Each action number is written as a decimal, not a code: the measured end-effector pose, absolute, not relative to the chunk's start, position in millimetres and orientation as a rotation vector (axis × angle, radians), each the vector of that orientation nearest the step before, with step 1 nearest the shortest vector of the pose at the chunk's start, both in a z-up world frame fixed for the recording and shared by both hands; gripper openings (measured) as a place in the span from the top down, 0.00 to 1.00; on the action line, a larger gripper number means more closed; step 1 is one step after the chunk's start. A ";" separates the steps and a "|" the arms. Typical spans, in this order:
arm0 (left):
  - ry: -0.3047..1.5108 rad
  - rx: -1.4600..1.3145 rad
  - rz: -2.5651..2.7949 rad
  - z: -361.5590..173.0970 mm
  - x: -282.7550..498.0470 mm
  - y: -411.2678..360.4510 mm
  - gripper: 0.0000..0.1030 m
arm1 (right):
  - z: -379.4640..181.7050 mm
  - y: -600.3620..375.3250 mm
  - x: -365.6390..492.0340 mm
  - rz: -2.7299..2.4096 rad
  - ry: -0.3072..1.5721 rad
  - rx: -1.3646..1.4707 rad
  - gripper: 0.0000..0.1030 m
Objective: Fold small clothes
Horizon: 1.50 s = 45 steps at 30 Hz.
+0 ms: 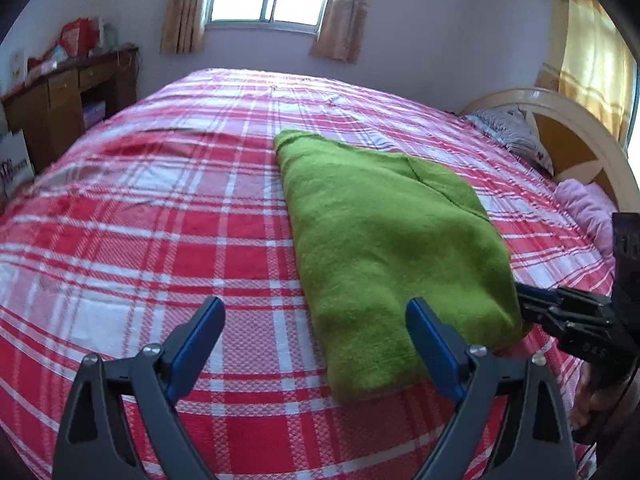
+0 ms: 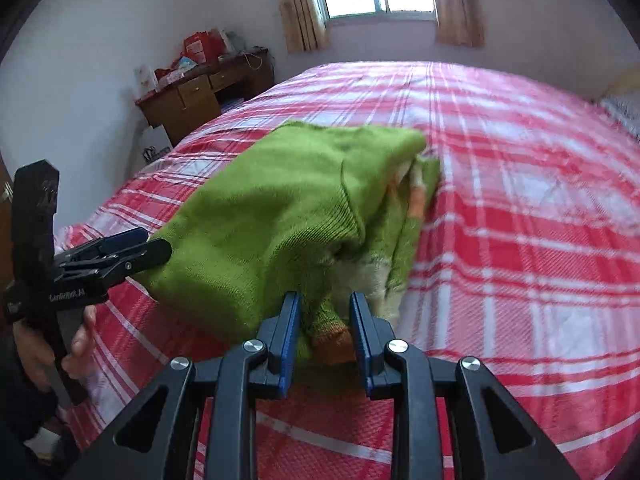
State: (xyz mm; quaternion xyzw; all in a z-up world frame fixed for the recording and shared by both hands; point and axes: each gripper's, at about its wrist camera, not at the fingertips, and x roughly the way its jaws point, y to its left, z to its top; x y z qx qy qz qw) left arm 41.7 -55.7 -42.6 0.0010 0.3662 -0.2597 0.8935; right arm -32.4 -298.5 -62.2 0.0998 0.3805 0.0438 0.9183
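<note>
Two pairs of tongs are working at one green sweater (image 1: pixel 384 240) on a bed with a red and white checked sheet (image 1: pixel 160 240).

From the left wrist camera, the left gripper (image 1: pixel 316 344) has its blue fingers spread wide apart with nothing between them. One finger floats over the bare sheet beside the sweater and the other is over the sweater's near edge. The sweater lies folded in a long thick bundle on the sheet, just ahead of these fingers. The right gripper (image 1: pixel 536 304) pokes in at the sweater's near corner on the right side, with a hand (image 1: pixel 596 392) under it.

From the right wrist camera, the right gripper (image 2: pixel 326 320) has its fingers only a little way apart, and the sweater's striped orange hem (image 2: pixel 332 340) sits in between them. The picture is blurry there, so I cannot be sure the pads are really squeezing it. The left gripper (image 2: pixel 136 244) shows up at the sweater's far left edge, held by a hand (image 2: pixel 76 340).

I think the sweater is soft, floppy and light, and not slippery because it is fuzzy knit. It will sag and its layers may slide open if lifted by one spot. The thick hem and the folded corners look like the best places to pinch, one with each pair of tongs.
</note>
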 end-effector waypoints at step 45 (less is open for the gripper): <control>0.807 0.075 -0.396 -51.9 96.6 -116.4 0.00 | -59.9 -318.0 21.1 -0.027 0.728 0.282 0.92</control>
